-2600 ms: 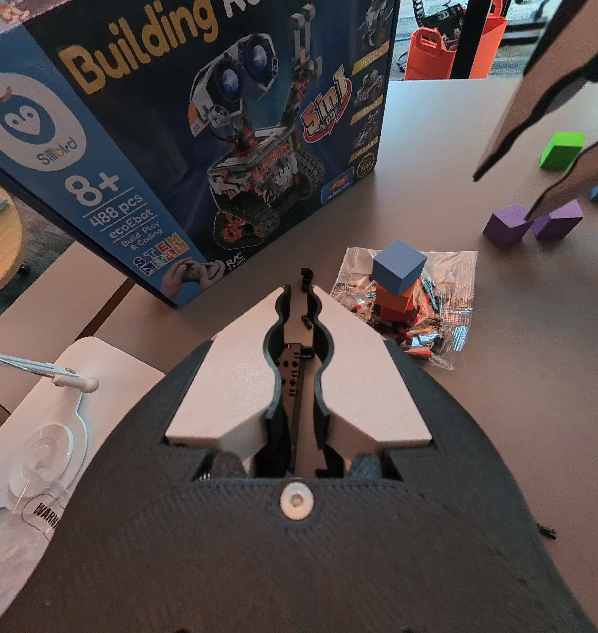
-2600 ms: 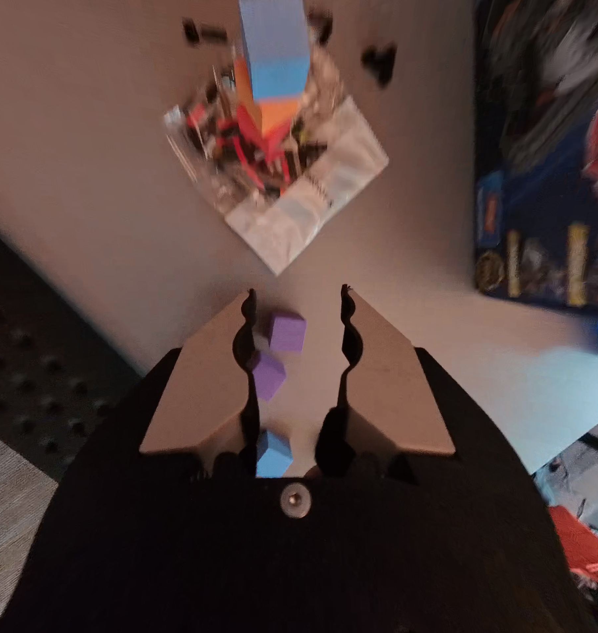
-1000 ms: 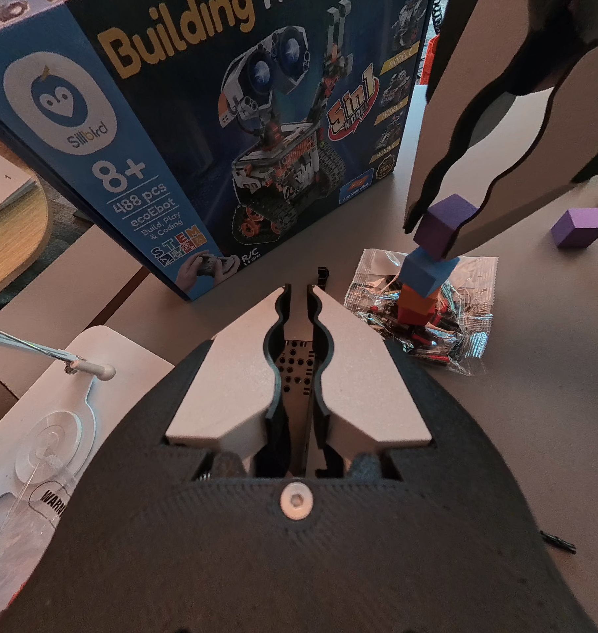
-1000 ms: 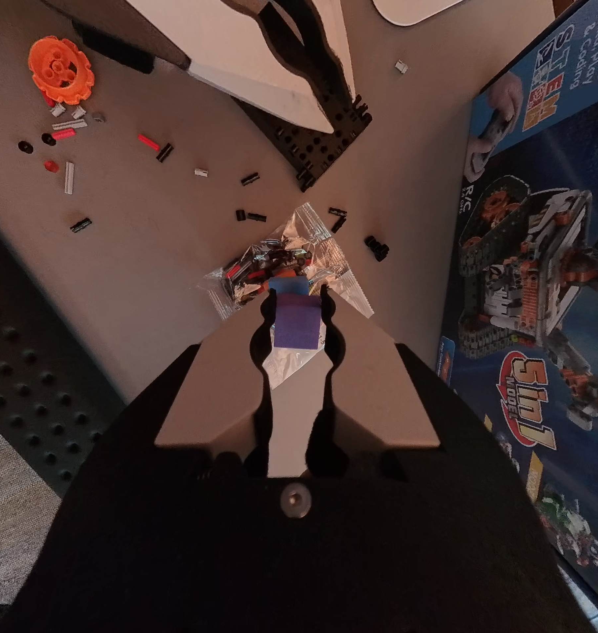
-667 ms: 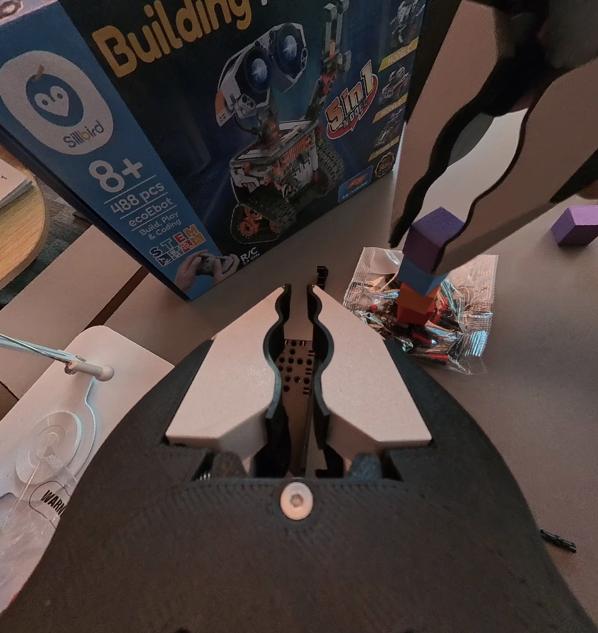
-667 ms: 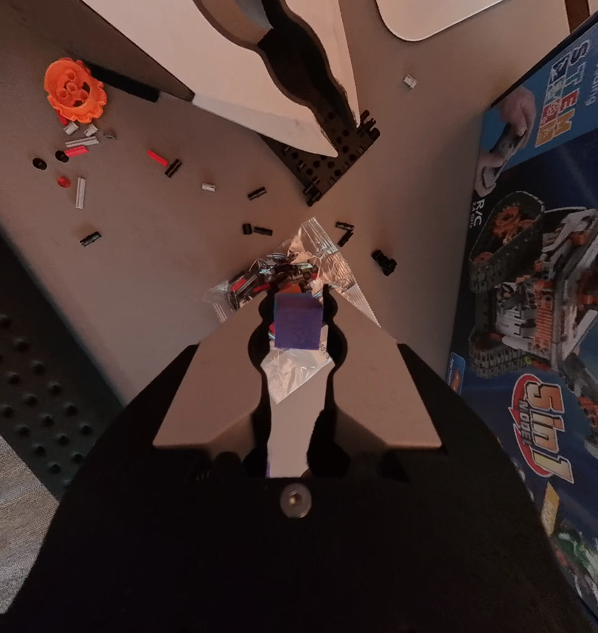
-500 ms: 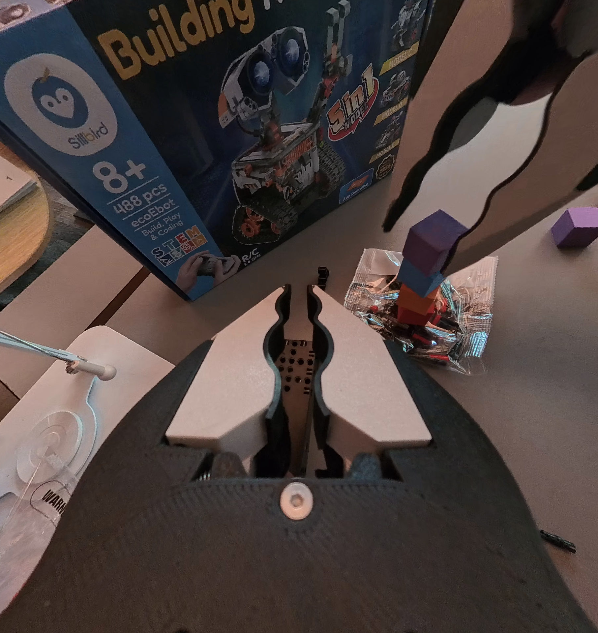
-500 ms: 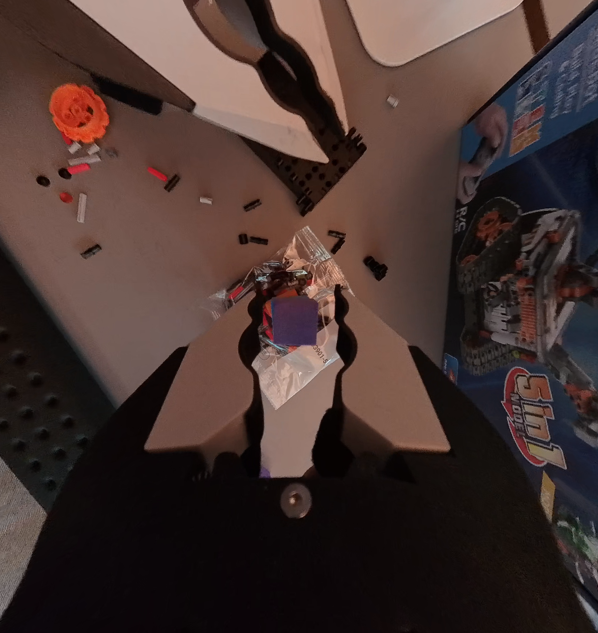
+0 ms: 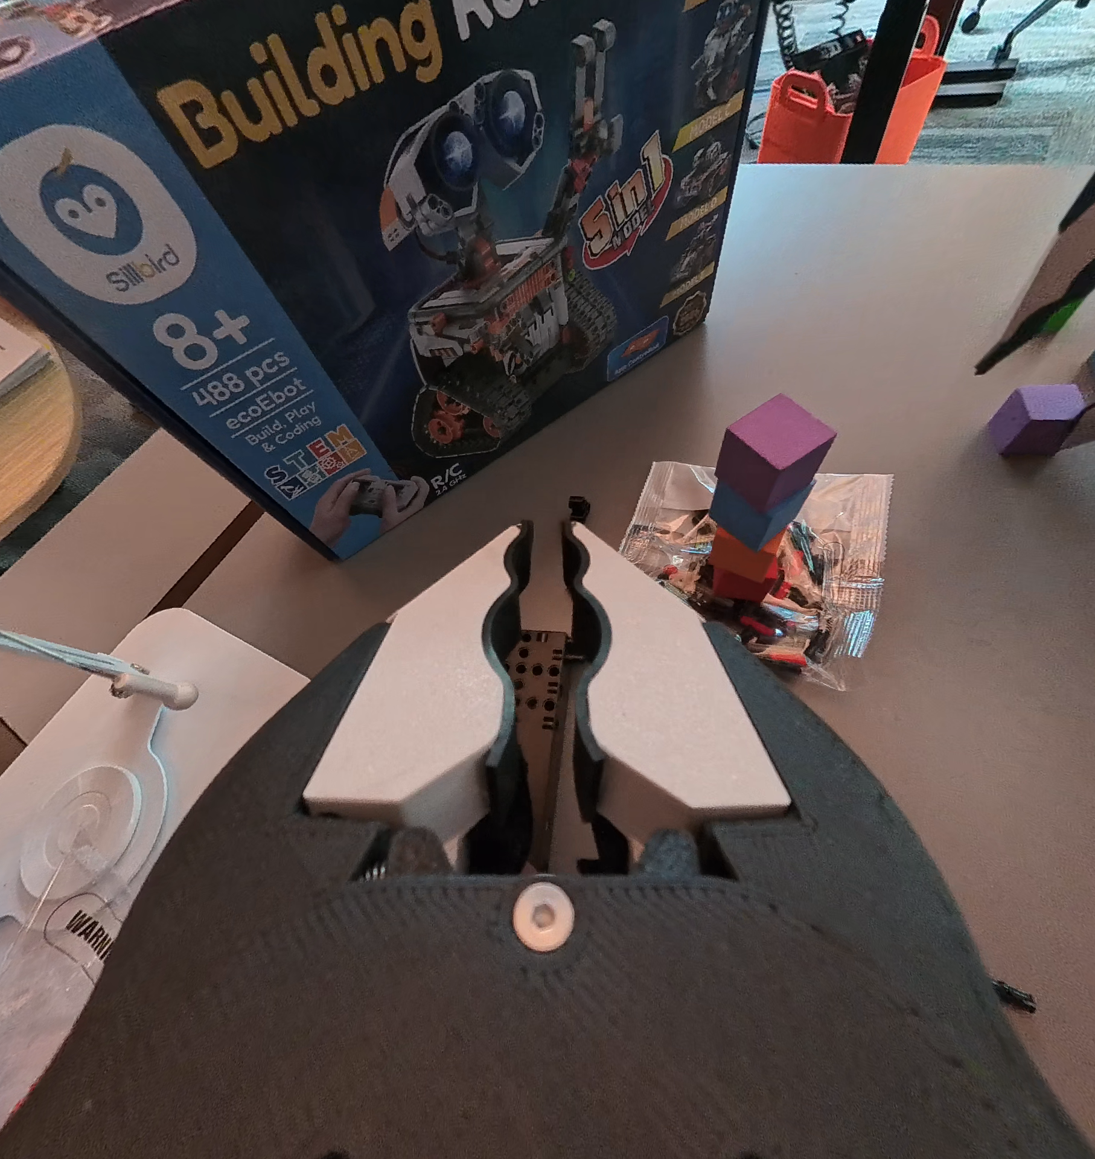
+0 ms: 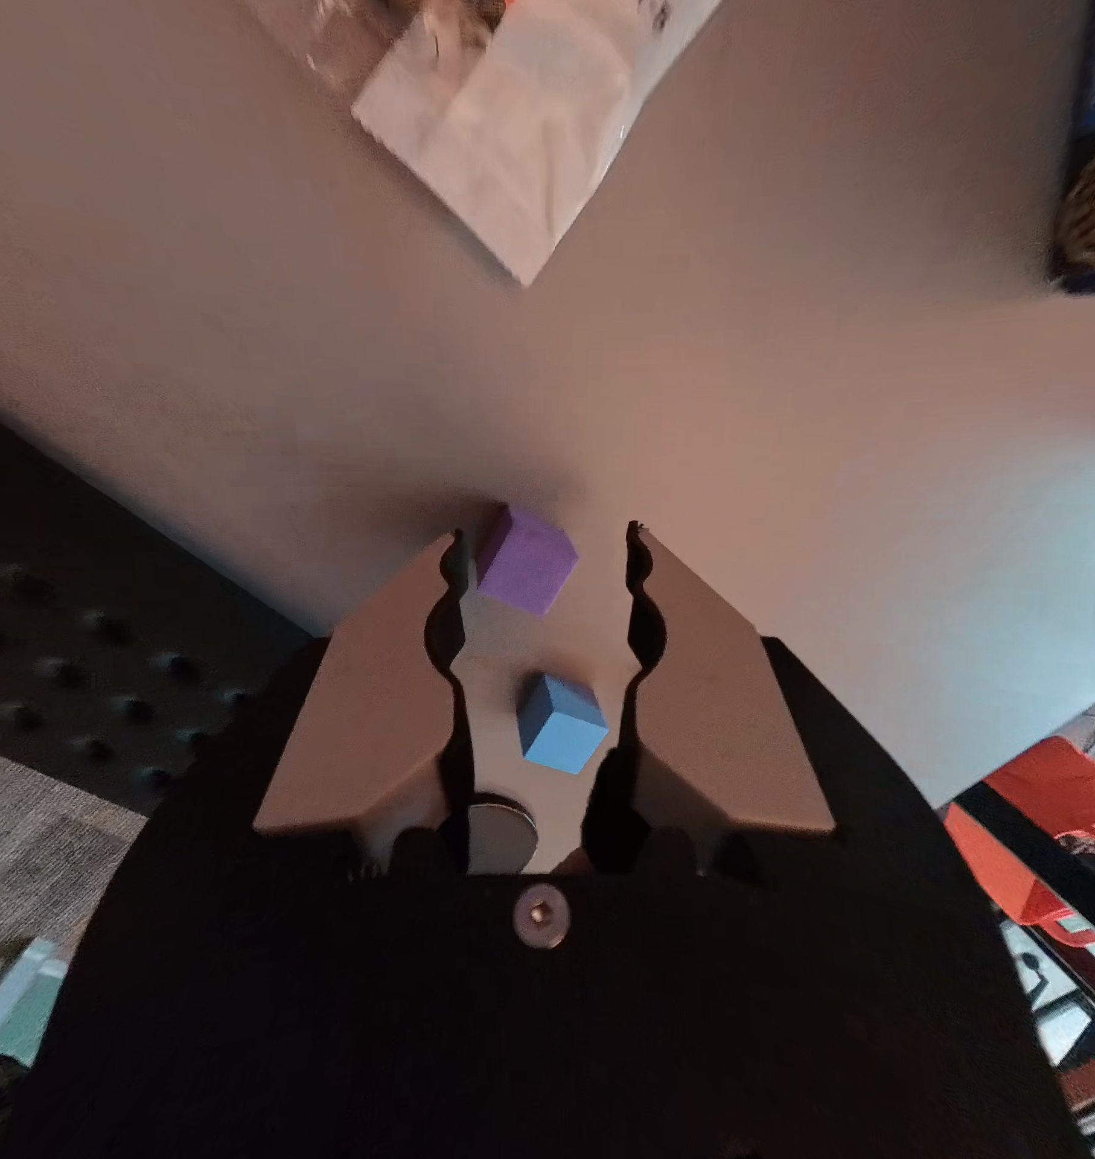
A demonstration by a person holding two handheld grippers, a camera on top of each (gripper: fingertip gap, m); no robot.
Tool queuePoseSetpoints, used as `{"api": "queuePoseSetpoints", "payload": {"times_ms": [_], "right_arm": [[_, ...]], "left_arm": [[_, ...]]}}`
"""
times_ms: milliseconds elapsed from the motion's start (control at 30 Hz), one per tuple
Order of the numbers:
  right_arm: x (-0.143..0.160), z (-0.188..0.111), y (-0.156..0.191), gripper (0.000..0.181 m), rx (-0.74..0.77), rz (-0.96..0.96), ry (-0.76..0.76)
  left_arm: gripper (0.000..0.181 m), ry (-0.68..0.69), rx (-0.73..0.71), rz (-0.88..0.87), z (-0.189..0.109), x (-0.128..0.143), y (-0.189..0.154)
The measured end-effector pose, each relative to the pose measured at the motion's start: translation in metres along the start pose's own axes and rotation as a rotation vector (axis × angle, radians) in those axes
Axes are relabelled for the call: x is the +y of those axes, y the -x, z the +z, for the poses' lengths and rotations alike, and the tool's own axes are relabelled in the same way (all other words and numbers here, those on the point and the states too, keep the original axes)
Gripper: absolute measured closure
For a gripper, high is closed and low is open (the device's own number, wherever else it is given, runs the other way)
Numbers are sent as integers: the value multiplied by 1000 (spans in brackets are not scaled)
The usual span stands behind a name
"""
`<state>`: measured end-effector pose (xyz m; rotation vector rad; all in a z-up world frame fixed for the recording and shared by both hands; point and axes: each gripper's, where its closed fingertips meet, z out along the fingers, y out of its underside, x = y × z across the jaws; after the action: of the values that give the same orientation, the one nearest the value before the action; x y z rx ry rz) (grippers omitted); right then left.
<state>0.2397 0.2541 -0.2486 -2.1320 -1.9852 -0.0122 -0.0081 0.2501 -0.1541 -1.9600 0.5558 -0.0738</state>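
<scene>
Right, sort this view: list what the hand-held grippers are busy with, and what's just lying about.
At the grippers:
- left hand-held gripper, shut on black holed plate
- right hand-held gripper, open over loose purple cube and loose blue cube
- cube tower, standing on bag of parts

Lying about:
- toy box
- orange bag
- white stand

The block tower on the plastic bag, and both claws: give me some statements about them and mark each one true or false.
1. A purple block tops the tower. True.
2. The tower stands on the bare table. False: it stands on a clear bag of small parts.
3. The right claw is shut on a purple block. False: its jaws are apart and empty, above a loose purple block and a blue block.
4. The left claw is nearly closed. True.
5. The tower holds two blocks. False: four, purple, blue, orange, red.
</scene>
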Motion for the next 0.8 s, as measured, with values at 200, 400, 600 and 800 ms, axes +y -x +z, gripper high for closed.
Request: {"api": "queuePoseSetpoints", "payload": {"times_ms": [200,400,600,800], "right_arm": [[11,18,3,150,-13,2,24],[-51,-31,-6,150,8,-54,-200],[-146,-95,4,150,12,-255,-342],[-188,-90,5,149,-30,-342,-261]], "left_arm": [[173,5,0,2,-1,1,-2],[173,11,-32,-29,-2,2,8],[173,-3,-59,-58,-7,3,19],[174,-11,-57,-63,-8,1,21]]}}
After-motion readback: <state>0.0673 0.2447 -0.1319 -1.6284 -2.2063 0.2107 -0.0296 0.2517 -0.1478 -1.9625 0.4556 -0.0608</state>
